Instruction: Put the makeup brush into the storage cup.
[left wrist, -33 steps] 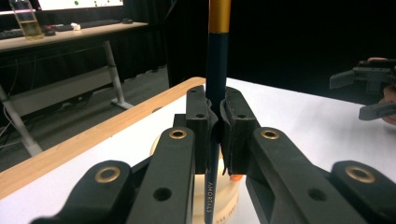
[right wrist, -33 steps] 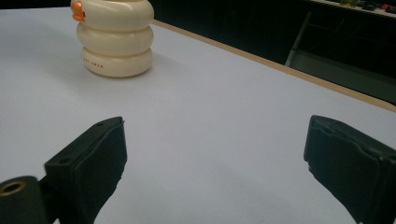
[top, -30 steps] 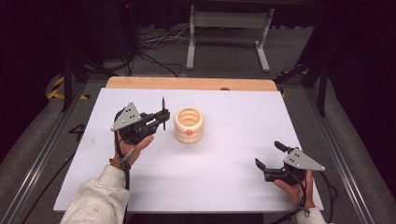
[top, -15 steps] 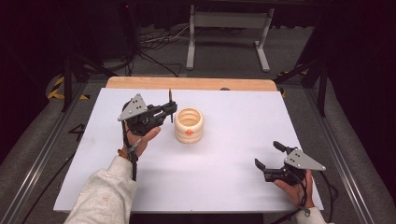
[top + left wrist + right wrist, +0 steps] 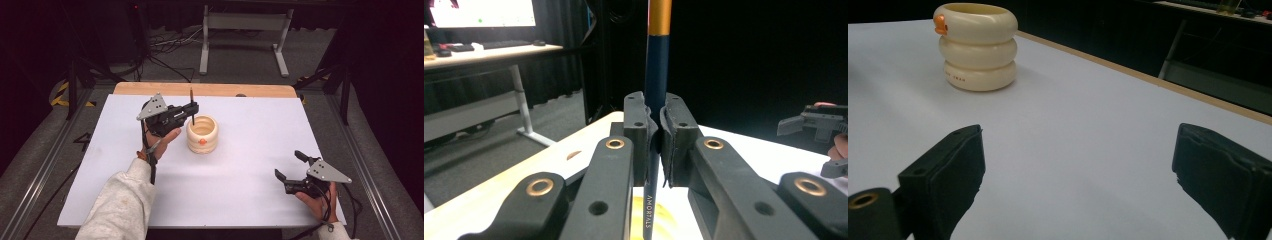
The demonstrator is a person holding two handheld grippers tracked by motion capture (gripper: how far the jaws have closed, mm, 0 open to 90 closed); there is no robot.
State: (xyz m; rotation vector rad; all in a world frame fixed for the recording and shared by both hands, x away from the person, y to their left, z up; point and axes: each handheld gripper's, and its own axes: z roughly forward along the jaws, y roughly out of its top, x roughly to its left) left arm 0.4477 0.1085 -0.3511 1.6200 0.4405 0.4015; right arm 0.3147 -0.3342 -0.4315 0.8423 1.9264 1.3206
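Dark room, grey floor (image 5: 310, 55), metal stand (image 5: 245, 22), lit monitor (image 5: 481, 12).

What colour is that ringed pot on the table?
The ribbed cream-coloured pot, with a small orange knob; clearest in the right gripper view.

pen (image 5: 657, 75) navy, orange band | cup (image 5: 202, 133) cream, orange spot
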